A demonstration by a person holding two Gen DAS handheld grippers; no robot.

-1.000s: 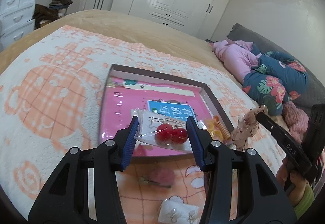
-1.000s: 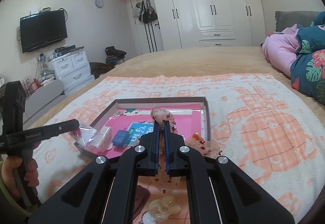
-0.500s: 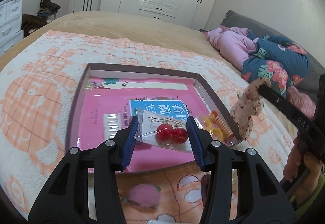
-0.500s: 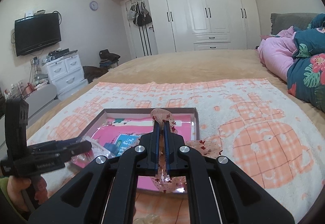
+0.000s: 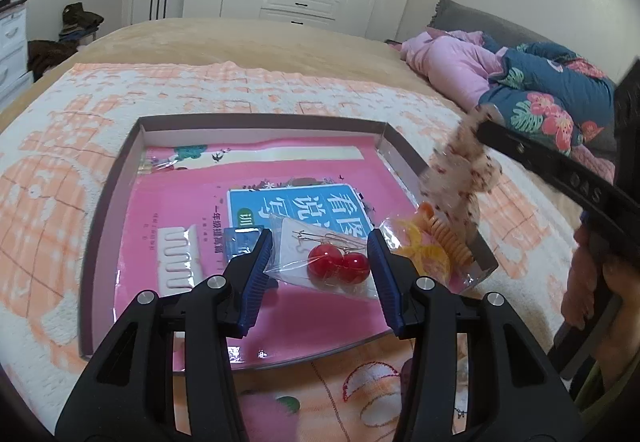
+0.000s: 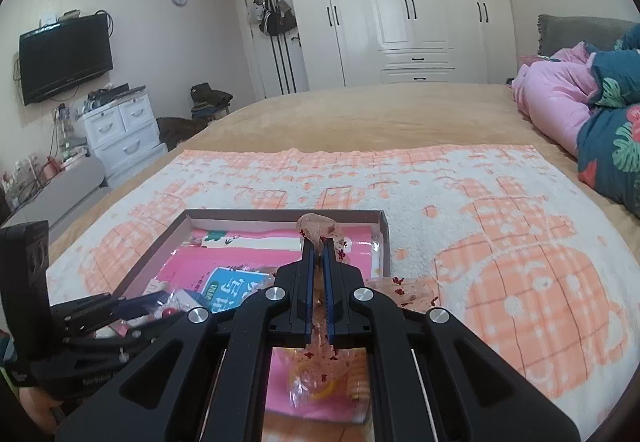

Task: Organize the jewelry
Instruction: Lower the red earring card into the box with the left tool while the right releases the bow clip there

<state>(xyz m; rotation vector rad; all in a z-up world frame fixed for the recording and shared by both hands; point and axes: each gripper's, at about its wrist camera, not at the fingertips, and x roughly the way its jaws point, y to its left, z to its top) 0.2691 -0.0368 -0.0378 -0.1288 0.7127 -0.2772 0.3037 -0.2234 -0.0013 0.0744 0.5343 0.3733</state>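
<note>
A clear packet of red ball earrings sits clamped between the blue pads of the left hand-held gripper, held above the near part of a shallow box lined with a pink booklet. The box rests on an orange and white blanket spread over a bed. To the right, the right hand-held gripper is pressed together on a speckled sheer scrunchie, which hangs over the box's right edge, above an orange coil hair tie.
</note>
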